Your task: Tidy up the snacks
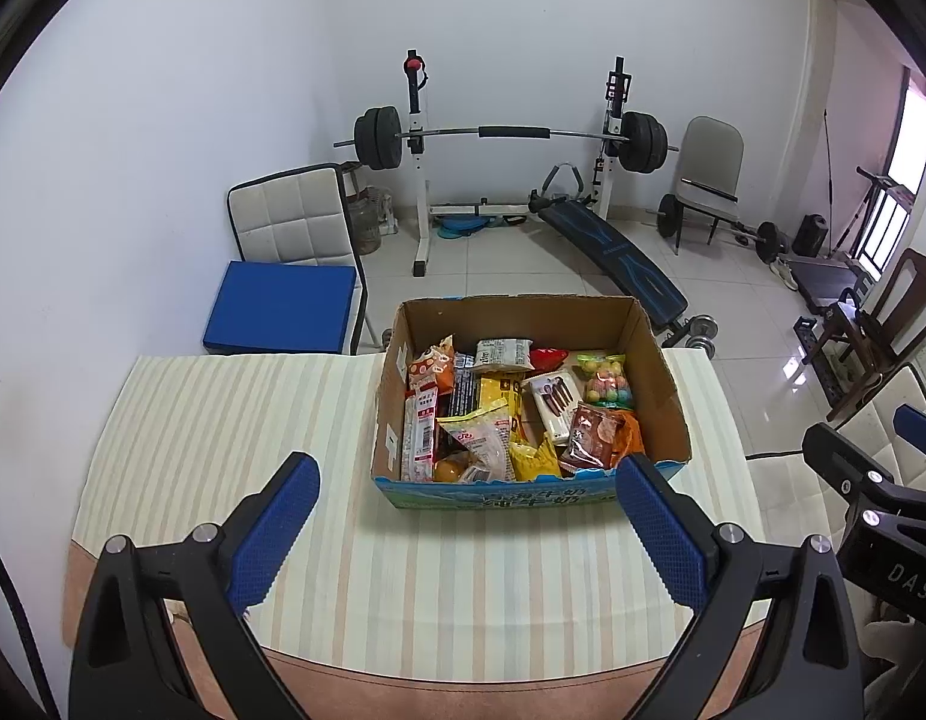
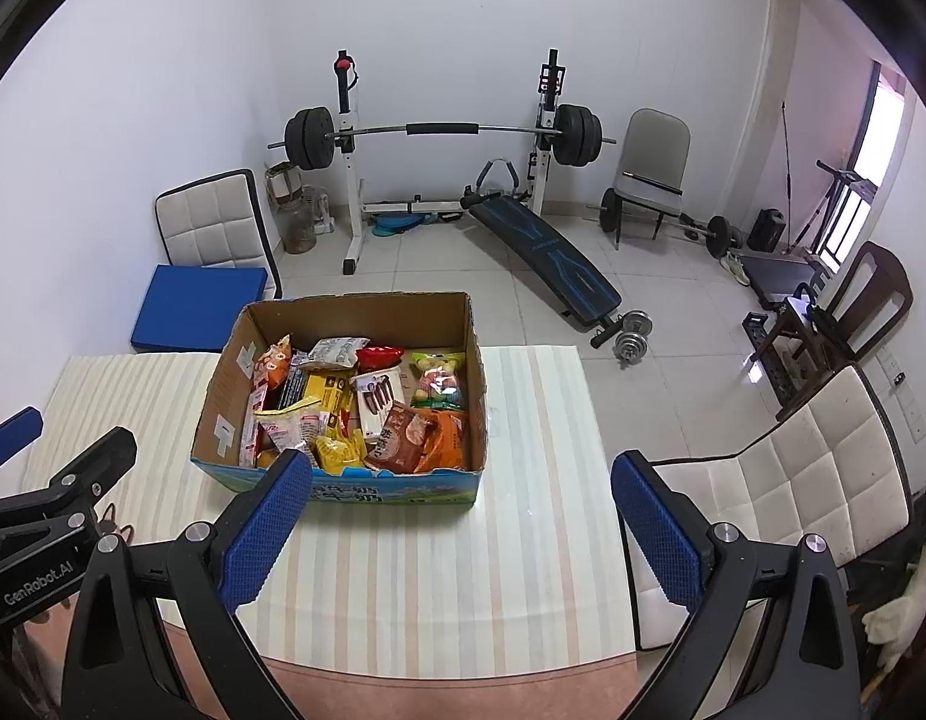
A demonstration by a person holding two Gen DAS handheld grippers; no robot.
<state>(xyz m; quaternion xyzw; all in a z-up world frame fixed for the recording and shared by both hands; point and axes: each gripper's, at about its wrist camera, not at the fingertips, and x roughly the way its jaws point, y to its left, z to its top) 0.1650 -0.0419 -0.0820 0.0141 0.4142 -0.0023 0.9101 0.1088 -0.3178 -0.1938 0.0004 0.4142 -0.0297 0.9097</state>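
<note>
One cardboard box (image 1: 667, 372), two claws, three chairs, one barbell (image 1: 511, 133).

Both views are evenly and brightly lit by daylight, which is admitted through a window (image 2: 856, 180) at the far right, where the panes are overexposed and a pink cast is thrown on the adjoining wall. Small specular reflections are produced on the glossy floor tiles (image 1: 790, 367) near that side. Shadows are kept soft and faint throughout. Strong fisheye distortion is present: straight lines are bowed toward the edges, and the corners are cut off by a black circular vignette. The centre is rendered sharply, and slight softening is observed toward the periphery. No motion blur is seen.
</note>
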